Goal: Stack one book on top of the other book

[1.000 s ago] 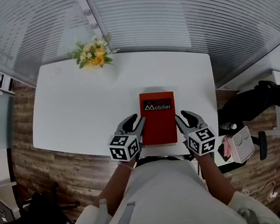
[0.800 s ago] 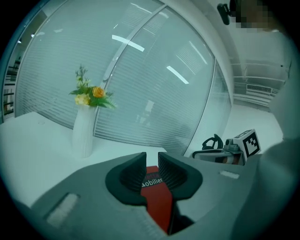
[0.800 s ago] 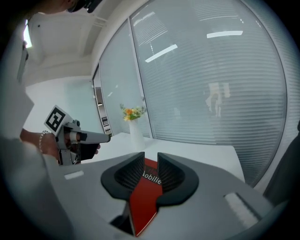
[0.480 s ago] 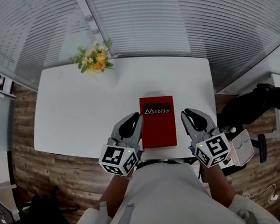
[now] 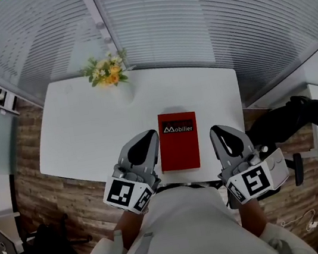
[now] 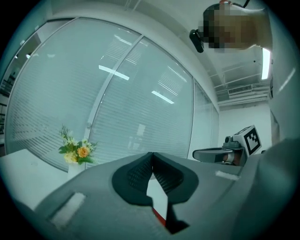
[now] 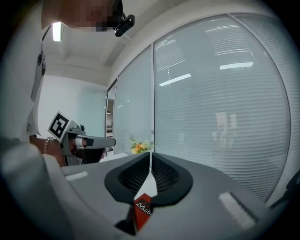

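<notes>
- Nearest you: your left tongs (image 5: pixel 144 138) and right tongs (image 5: pixel 221 131) hang over the near edge of the surface (image 5: pixel 87 129). One sits on each side of the red book (image 5: pixel 179 141), and neither touches it.
- Left tongs: the jaws have just been closing and now meet tip to tip, with nothing between them. The left gripper view shows the ribbed pads (image 6: pixel 140 172) pressed together. Below them there is only a sliver of white surface and a red corner of the book.
- Right tongs: the same reading. The jaws have just been closing and the tips are together, pinching nothing. The book's printed cover shows through the gap behind the pads, well below them.
- Book: it lies flat near the near edge of the surface, between the two tongs, with its title end away from you and its long sides square to the edge.
- Progress, as a judgement: only one red cover shows from above. If the second book lies under it, the two are flush and the stack looks done. You cannot confirm a lower book from these views. Both tongs are free and nothing else waits on the surface.
- Farther out: a flower bunch (image 5: pixel 107 70) stands at the far edge of the surface, well apart from the book.
- Beyond: slatted blinds (image 5: pixel 189 16) run across the windows.
</notes>
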The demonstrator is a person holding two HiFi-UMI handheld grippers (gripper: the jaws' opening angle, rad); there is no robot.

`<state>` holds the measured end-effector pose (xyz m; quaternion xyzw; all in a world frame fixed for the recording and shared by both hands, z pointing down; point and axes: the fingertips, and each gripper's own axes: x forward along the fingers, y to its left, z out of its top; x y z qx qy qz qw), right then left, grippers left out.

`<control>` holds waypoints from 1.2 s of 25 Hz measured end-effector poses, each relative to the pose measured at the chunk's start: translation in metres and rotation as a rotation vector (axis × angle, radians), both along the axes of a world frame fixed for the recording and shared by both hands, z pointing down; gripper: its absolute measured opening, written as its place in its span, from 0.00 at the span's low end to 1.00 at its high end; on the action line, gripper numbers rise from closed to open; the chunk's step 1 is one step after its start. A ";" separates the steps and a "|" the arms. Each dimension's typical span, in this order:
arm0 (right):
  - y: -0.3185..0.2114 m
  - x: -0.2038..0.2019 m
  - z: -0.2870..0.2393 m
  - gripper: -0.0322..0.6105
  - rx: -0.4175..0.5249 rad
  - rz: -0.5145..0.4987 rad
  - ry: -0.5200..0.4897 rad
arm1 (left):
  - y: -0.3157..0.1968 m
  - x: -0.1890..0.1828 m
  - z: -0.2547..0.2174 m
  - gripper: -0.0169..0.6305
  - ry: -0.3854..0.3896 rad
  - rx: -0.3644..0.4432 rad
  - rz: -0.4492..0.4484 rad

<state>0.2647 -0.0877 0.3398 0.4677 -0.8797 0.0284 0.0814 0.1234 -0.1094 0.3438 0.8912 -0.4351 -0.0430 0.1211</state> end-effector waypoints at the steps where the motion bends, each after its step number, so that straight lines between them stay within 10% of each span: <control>1: 0.002 -0.001 -0.005 0.07 0.009 -0.003 0.000 | 0.002 0.000 -0.007 0.03 -0.006 0.019 0.001; 30: 0.018 -0.004 -0.061 0.06 0.097 -0.003 0.074 | 0.018 -0.001 -0.066 0.03 -0.021 0.139 -0.013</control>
